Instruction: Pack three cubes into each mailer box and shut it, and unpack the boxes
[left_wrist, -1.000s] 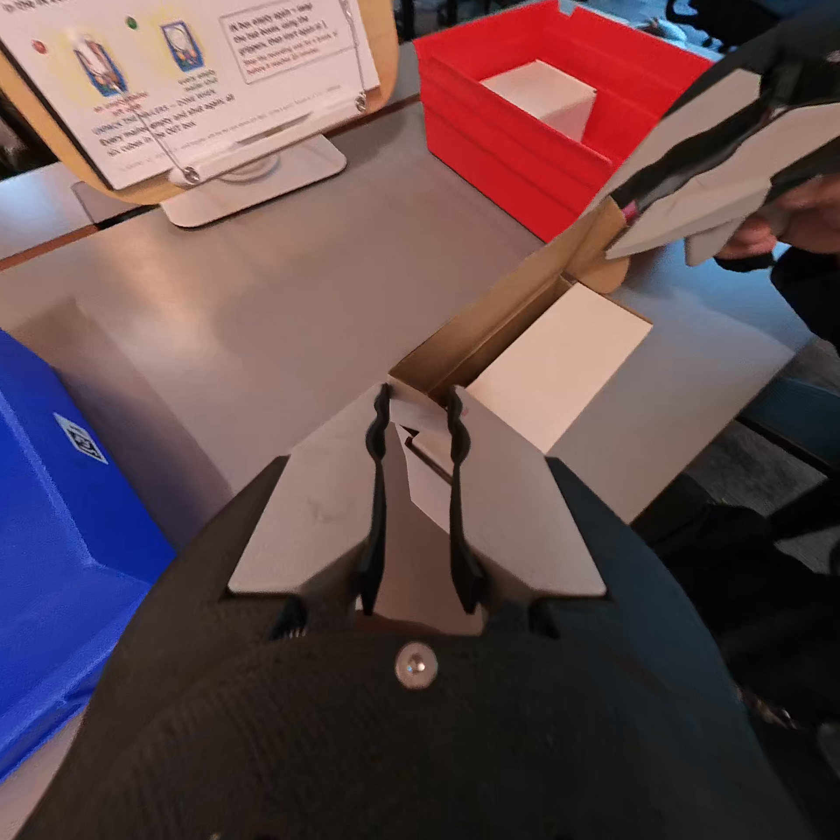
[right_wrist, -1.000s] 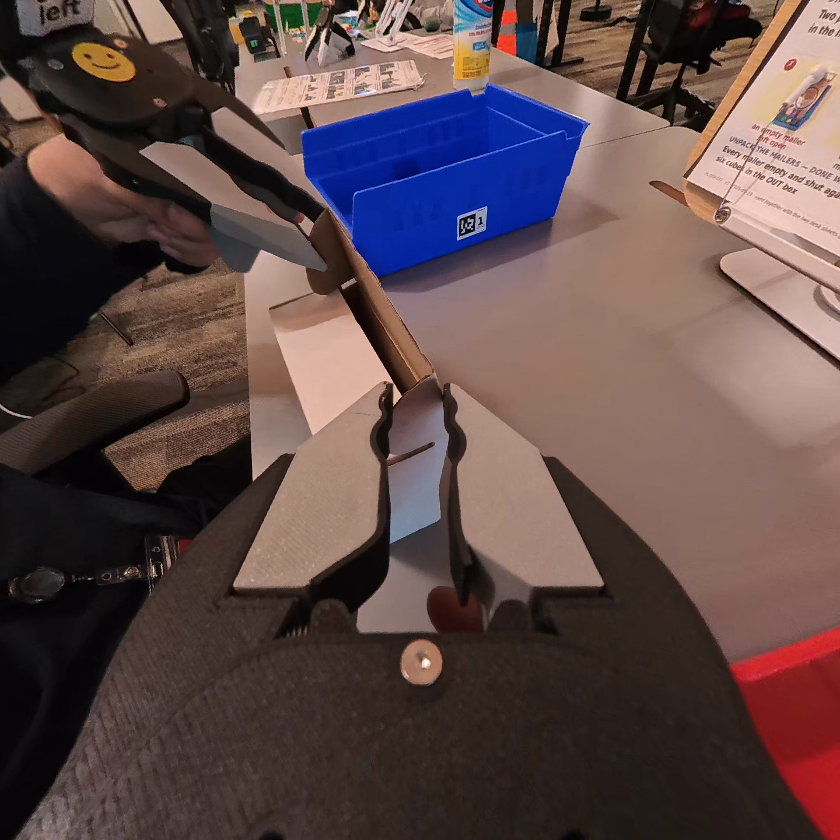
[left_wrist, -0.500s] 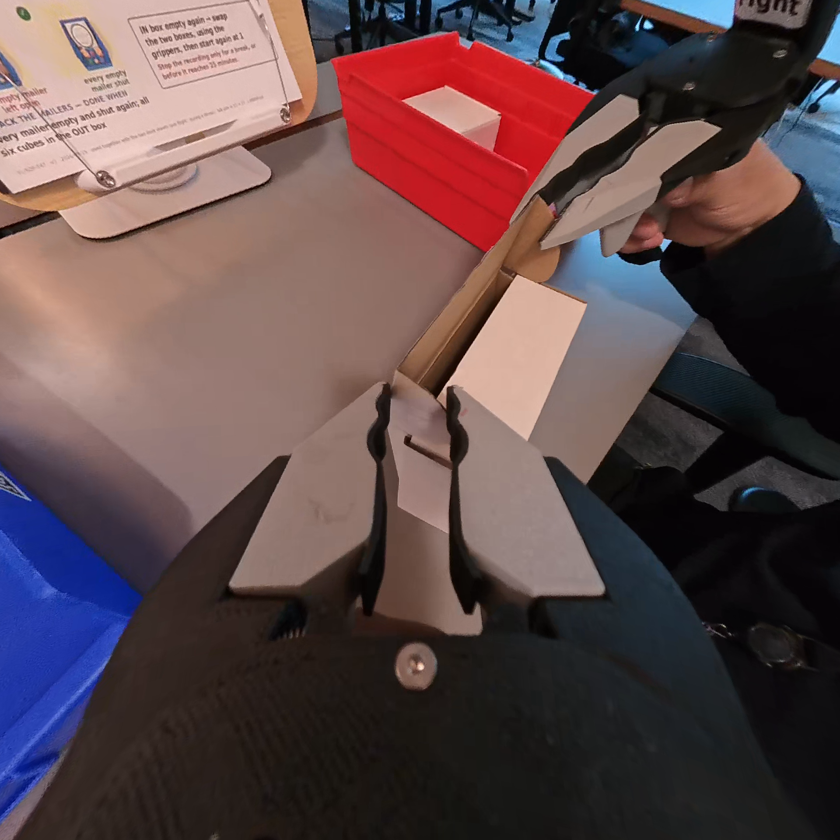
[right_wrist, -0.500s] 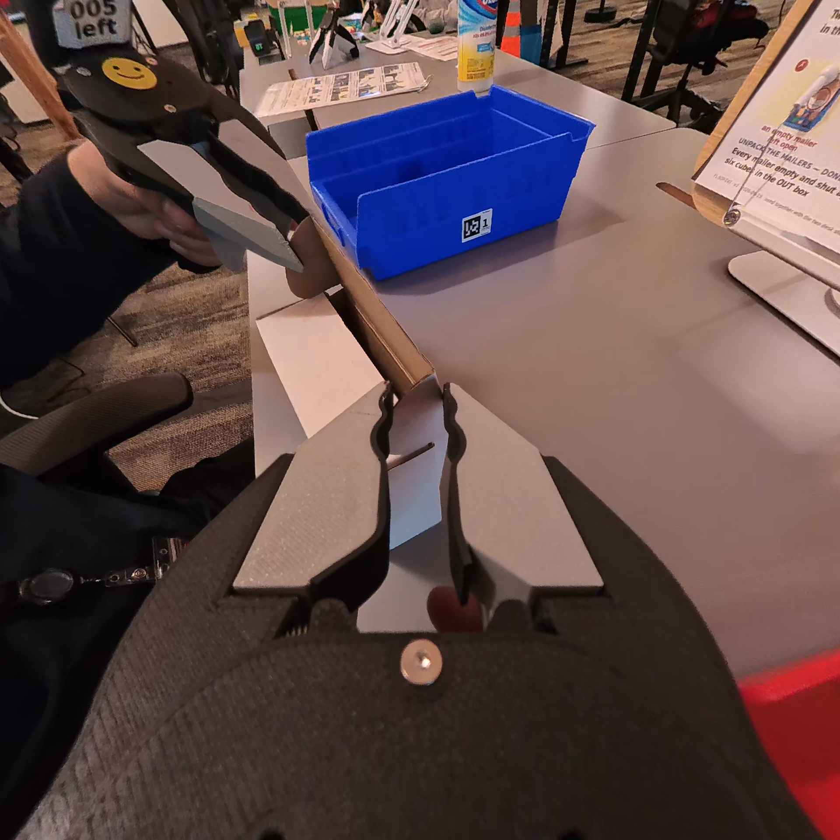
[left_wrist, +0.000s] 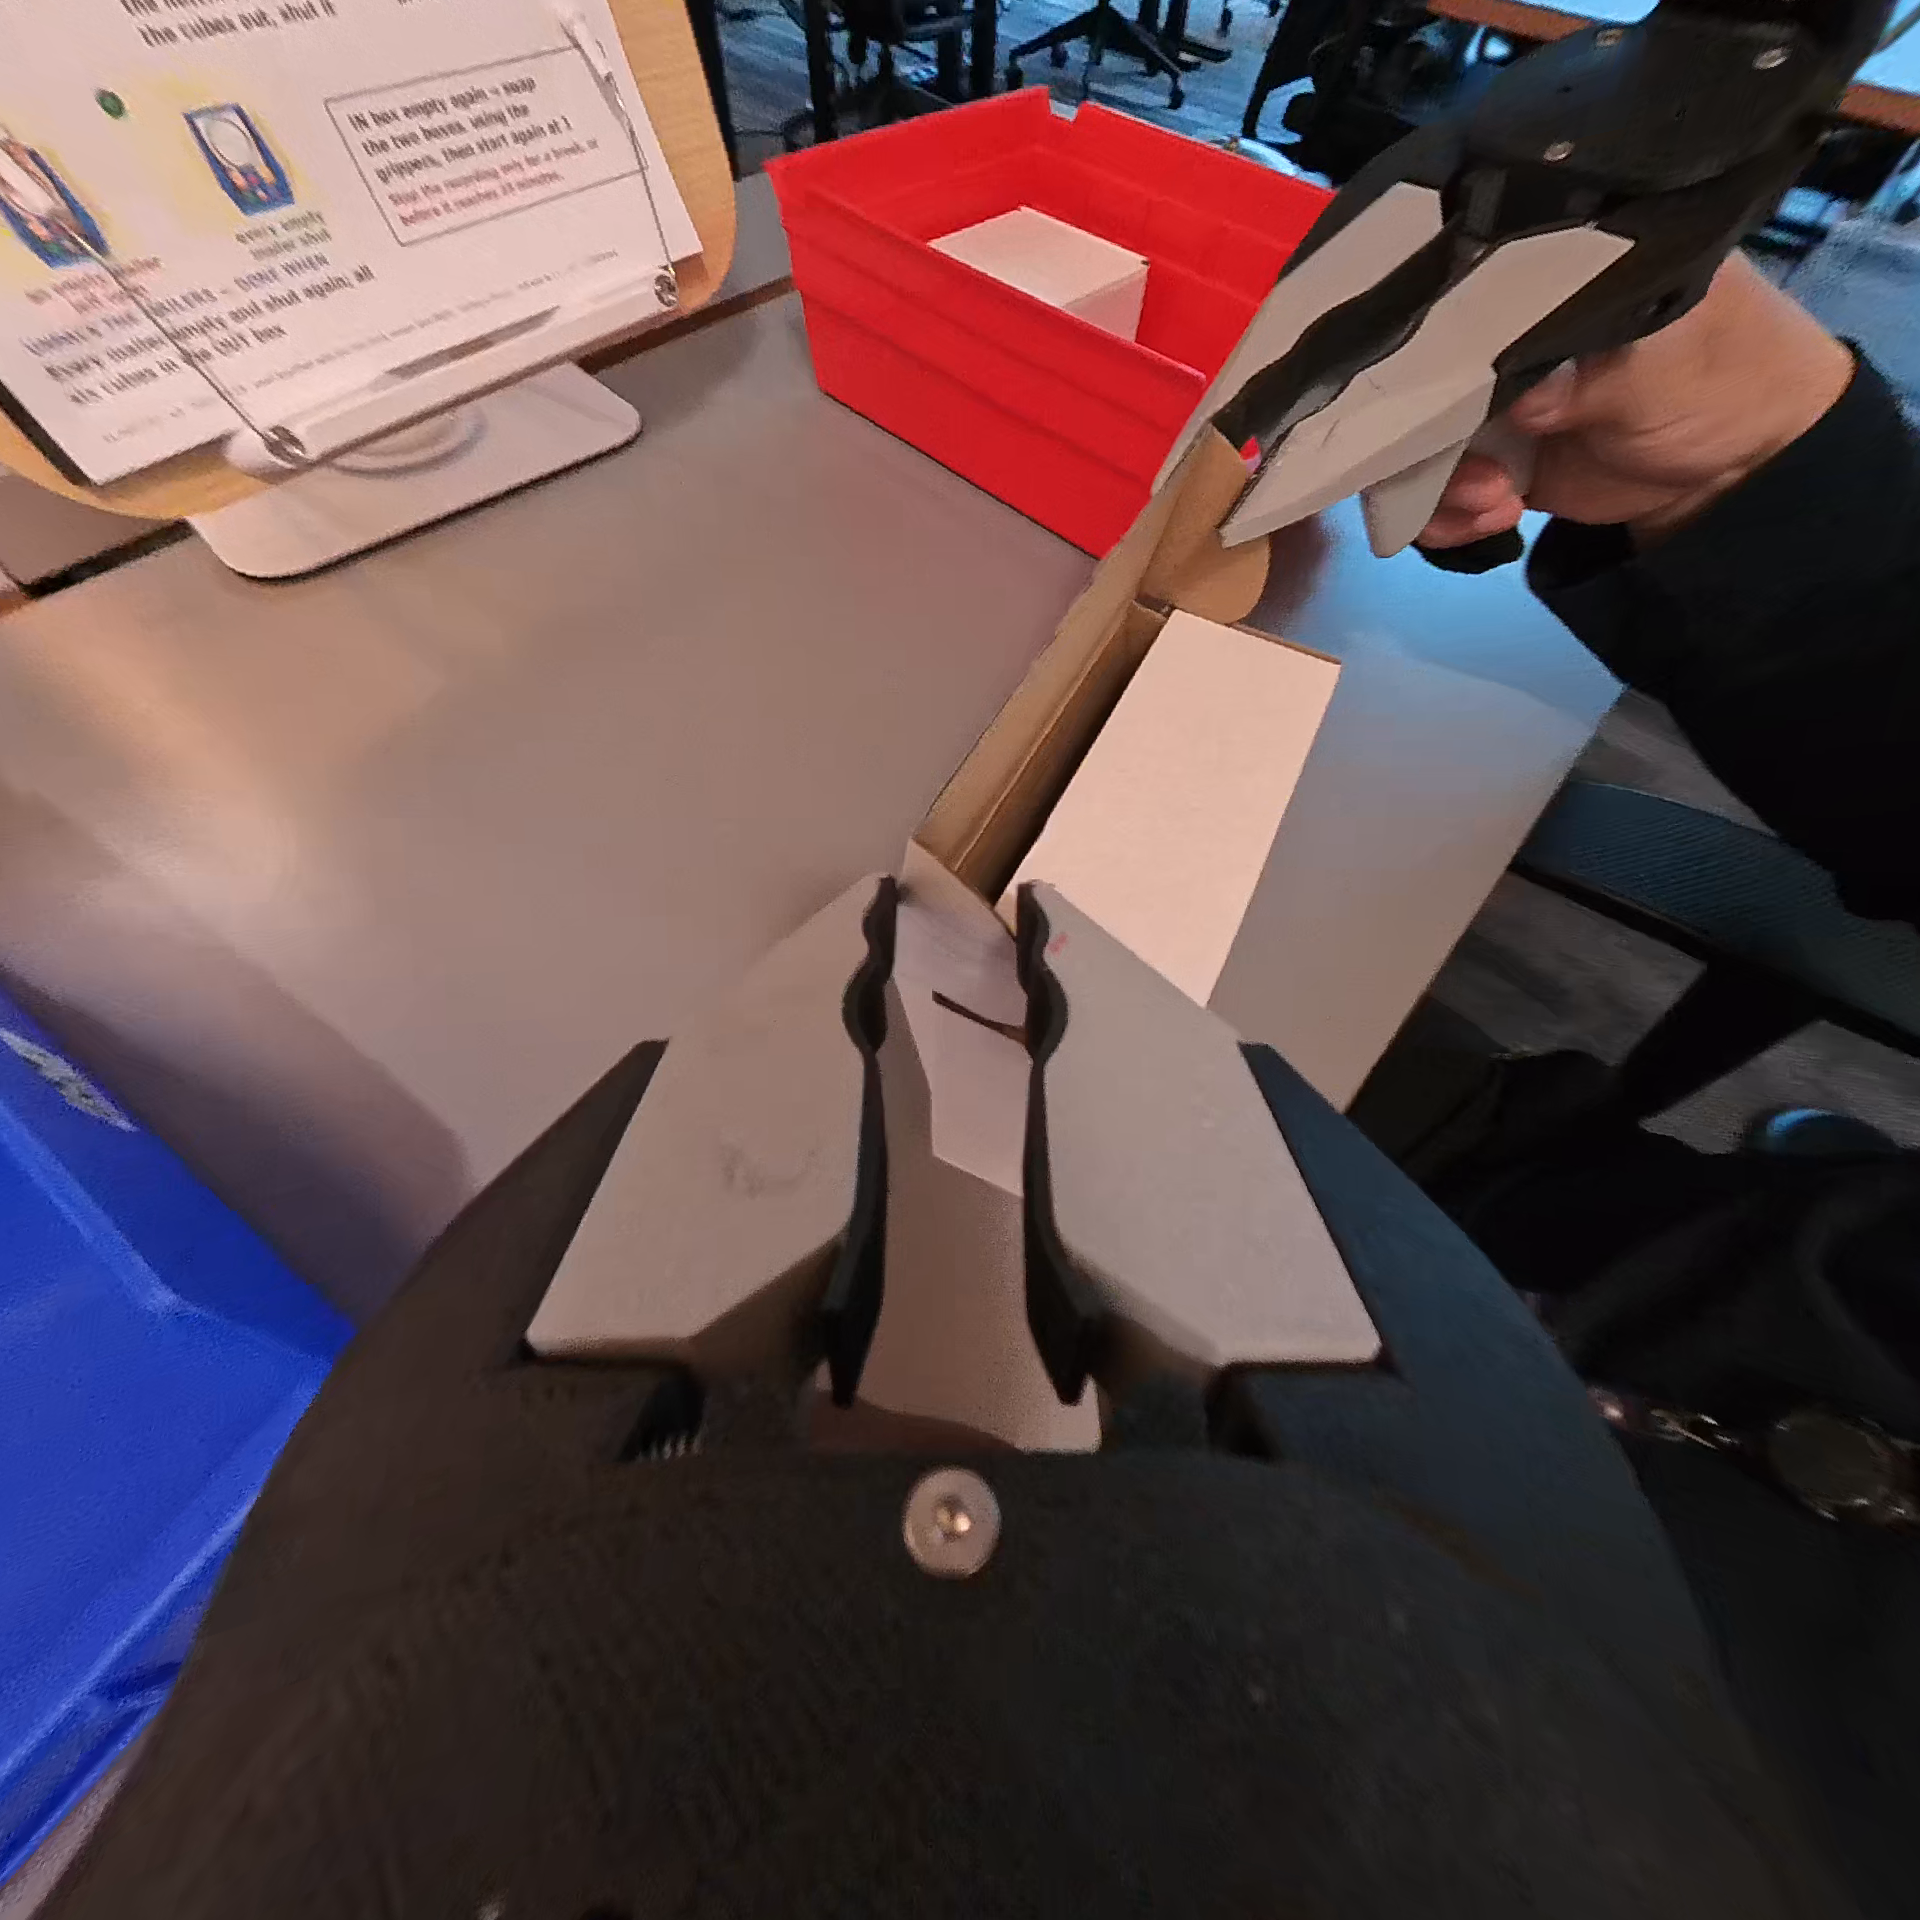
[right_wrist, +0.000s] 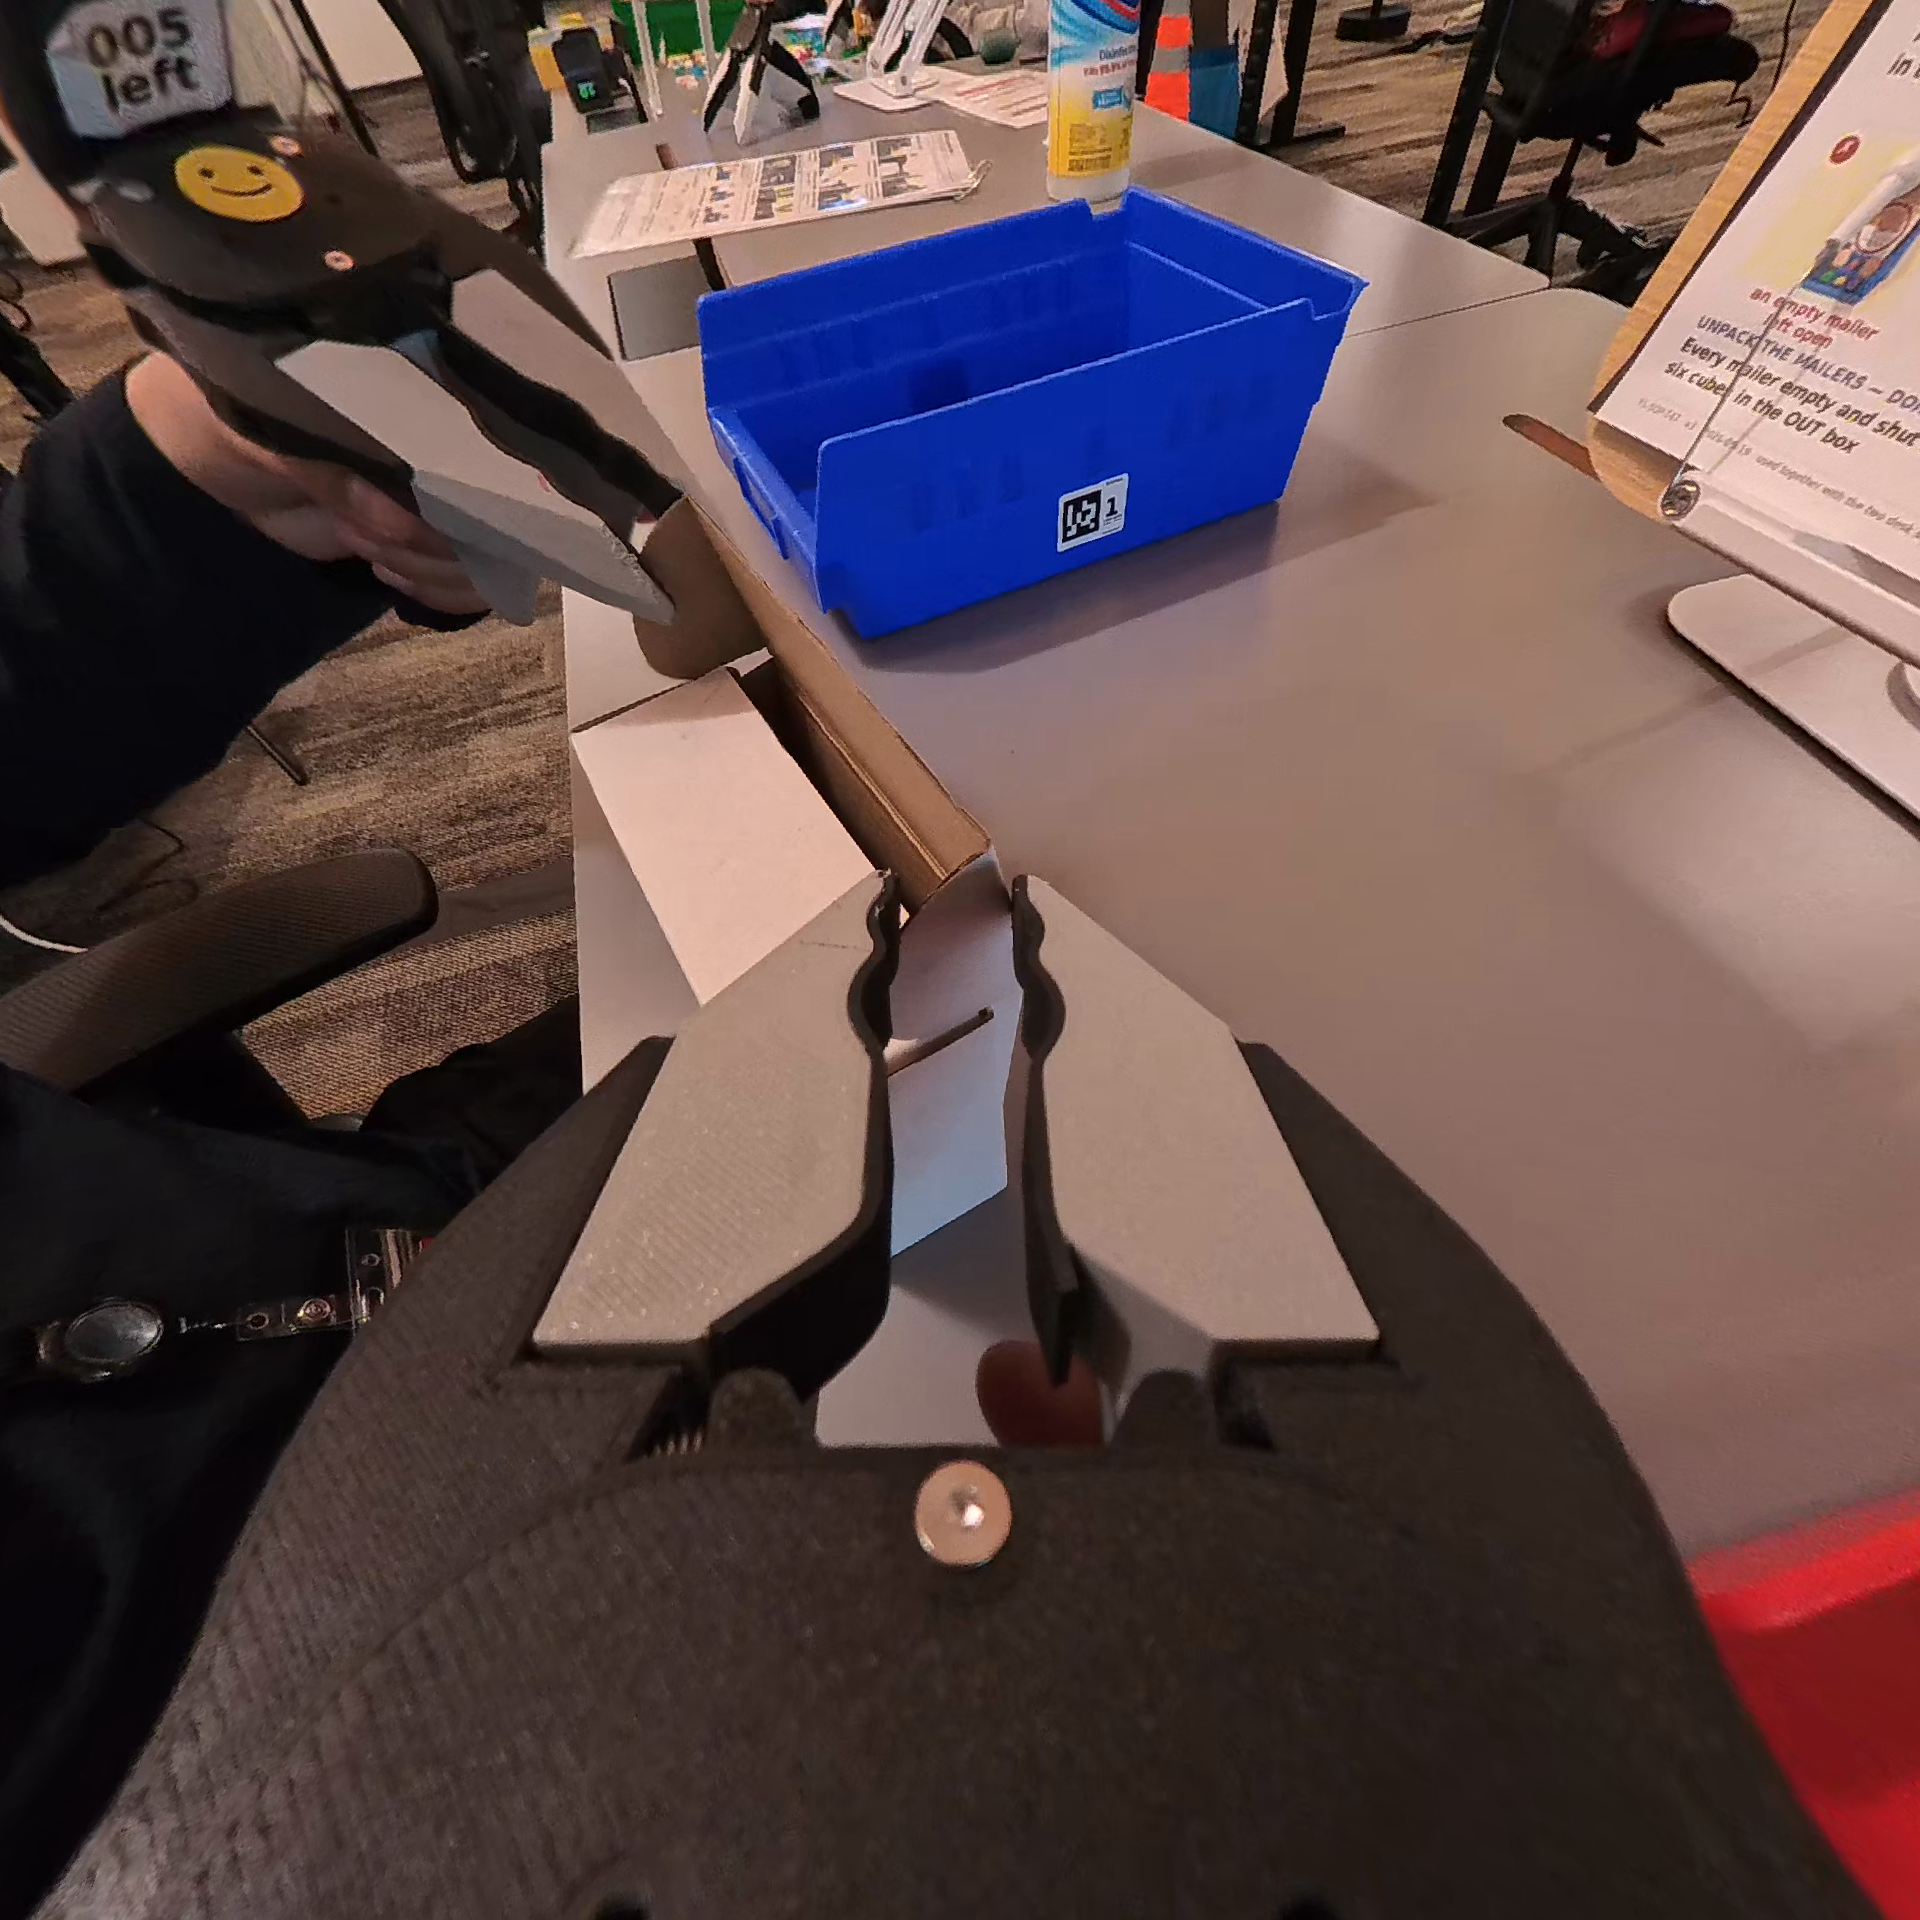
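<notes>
Presently, mailer box (left_wrist: 1164, 821): white outside, brown inside, at the desk (left_wrist: 540, 727) edge, lid raised.
Left tongs (left_wrist: 951, 904): closed on the lid's white side flap at one end.
Right tongs (right_wrist: 948, 896): clamped on the flap at the opposite end.
Red bin (left_wrist: 997, 374): on the desk beyond the mailer, a second white box (left_wrist: 1039, 265) inside.
Blue bin (right_wrist: 1029, 416): on the desk, well apart from the mailer.
Instruction sheet (left_wrist: 312, 218): propped on a stand.
</notes>
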